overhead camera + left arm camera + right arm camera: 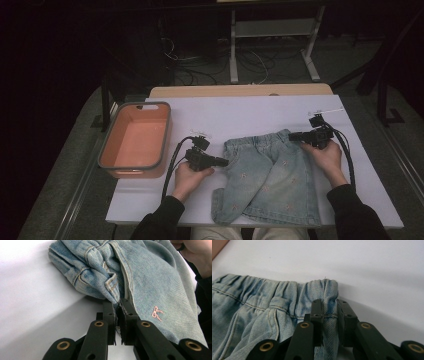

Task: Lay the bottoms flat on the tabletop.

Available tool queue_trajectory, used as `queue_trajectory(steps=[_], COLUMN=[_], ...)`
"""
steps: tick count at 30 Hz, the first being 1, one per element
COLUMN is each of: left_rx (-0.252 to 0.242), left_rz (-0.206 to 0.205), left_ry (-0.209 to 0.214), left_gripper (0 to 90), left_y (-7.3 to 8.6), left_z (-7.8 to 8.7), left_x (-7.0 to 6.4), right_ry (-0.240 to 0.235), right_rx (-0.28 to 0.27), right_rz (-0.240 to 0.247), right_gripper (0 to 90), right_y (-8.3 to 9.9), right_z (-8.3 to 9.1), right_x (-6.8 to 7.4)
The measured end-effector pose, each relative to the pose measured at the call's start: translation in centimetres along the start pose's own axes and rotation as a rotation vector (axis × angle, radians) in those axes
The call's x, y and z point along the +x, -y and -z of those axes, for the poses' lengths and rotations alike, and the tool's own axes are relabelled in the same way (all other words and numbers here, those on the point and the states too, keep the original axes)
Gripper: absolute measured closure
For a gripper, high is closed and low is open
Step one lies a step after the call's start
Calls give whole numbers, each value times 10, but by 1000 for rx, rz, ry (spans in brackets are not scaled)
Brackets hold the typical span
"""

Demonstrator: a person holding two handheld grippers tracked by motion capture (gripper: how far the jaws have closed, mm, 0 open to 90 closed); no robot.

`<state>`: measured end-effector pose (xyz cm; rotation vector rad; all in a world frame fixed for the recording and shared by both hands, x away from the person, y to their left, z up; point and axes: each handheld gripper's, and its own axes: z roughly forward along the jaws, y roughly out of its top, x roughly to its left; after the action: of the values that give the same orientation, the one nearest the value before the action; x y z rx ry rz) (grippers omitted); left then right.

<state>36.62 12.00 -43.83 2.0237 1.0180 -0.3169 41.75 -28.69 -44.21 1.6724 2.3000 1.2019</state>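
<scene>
A pair of light-blue denim pants [272, 175] with small pink bow stitching lies on the white table [240, 112], waistband toward the far side. My left gripper [225, 162] is at the garment's left edge and is shut on a fold of denim [150, 277], which bunches up just past the jaws of the left gripper [118, 305]. My right gripper [291, 135] is at the far right corner. In the right gripper view, the right gripper [329, 308] is shut on the end of the elastic waistband [262, 305].
An empty orange bin with a grey rim [145, 104] stands at the table's left edge, close to my left hand. Bare white table lies beyond the waistband. Behind the table, cables and a metal stand sit on the dark floor. The other hand [197, 255] shows in the left gripper view.
</scene>
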Motion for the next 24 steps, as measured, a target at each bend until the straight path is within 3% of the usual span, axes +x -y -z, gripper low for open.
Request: queue_trajectory(steps=[5, 8, 17, 24], left_rx=[-14, -32, -137, -182], left_rz=[25, 10, 13, 31], left_ry=[-7, -27, -78, -78], left_gripper=[811, 763, 543, 472], left_y=[-1, -3, -8, -17], left_z=[3, 5, 16, 17], left_x=[2, 0, 6, 10], right_ry=[-7, -11, -12, -9], right_rx=[-14, -18, -24, -25], right_rz=[5, 6, 9, 13], right_gripper=[757, 756, 754, 753], right_y=[2, 3, 3, 4], right_z=[3, 3, 3, 3], right_x=[0, 0, 1, 1])
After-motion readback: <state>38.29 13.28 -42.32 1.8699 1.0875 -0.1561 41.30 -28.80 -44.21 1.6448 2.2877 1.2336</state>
